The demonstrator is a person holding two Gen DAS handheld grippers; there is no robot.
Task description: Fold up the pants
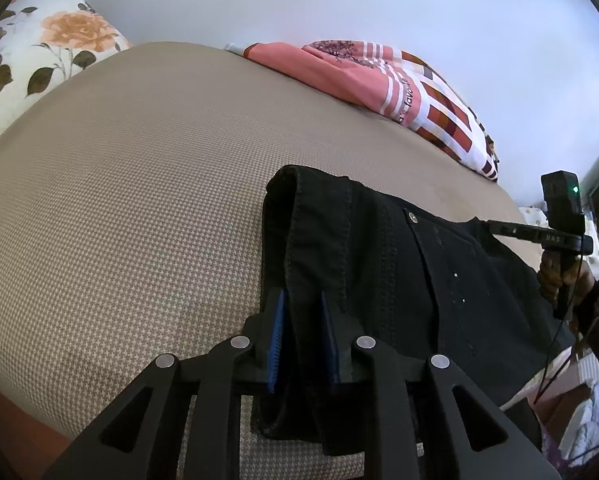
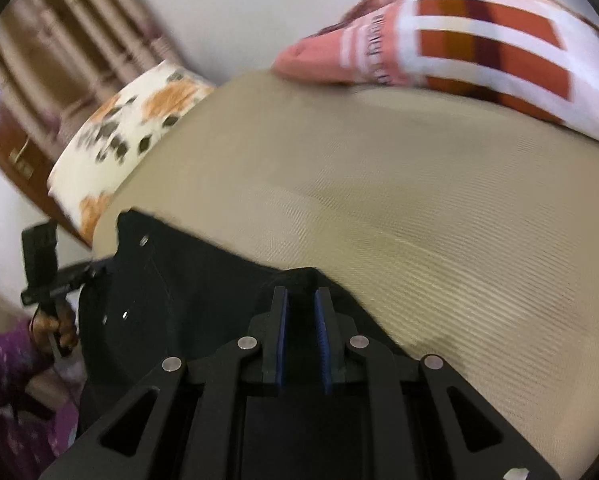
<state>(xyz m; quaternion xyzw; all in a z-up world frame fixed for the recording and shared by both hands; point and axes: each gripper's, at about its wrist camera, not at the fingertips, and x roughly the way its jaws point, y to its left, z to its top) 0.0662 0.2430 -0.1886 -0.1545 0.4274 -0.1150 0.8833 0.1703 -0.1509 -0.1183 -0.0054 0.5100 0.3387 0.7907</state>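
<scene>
Nearest the lens, the left gripper [image 1: 303,312] stands with its blue ribbed pads narrowly apart around a thick seamed edge of the black denim pants [image 1: 399,272]; whether they press it I cannot tell. The right gripper [image 2: 301,308] is likewise narrow, dark cloth between its pads, grip unclear. The pants lie on the beige woven bed [image 1: 139,200], spreading ahead of both grippers. Best lay the stiff, stitched fold flat and square before letting go; heavy denim tends to slump.

A beige woven bed [image 1: 139,184] is seen, with a floral pillow [image 1: 39,52] at one corner and a pink patterned blanket [image 1: 379,80] bunched by the wall [image 1: 339,0].
</scene>
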